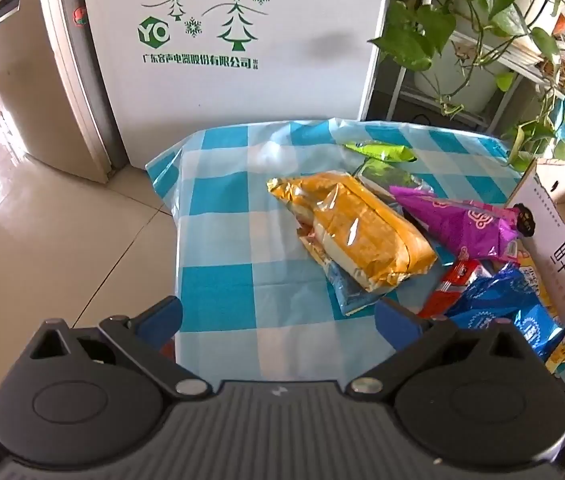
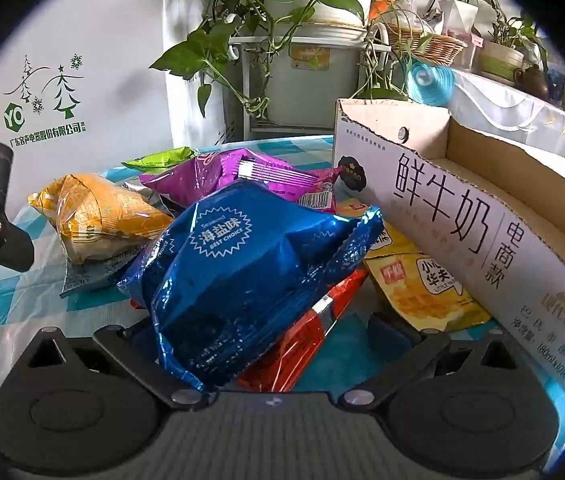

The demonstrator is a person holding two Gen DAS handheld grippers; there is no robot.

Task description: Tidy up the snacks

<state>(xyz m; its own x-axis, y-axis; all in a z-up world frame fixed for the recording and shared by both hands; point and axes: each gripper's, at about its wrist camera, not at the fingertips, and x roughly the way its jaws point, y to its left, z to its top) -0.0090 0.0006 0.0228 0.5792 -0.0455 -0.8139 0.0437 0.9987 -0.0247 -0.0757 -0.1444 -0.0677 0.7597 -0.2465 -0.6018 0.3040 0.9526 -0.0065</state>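
While my left gripper (image 1: pixel 278 320) hangs spread wide and empty over bare checked tablecloth (image 1: pixel 222 288) near the table's left edge, the snack pile sits ahead and to its right, led by the gold packet (image 1: pixel 358 228) and purple packet (image 1: pixel 454 220). My right gripper (image 2: pixel 266 332) is also wide apart, with the blue packet (image 2: pixel 242 272) and red packet (image 2: pixel 302 336) lying between its fingers but not pinched. Just right of the pile, the cardboard box (image 2: pixel 462 216) stands open-topped, the yellow packet (image 2: pixel 422 288) against its wall.
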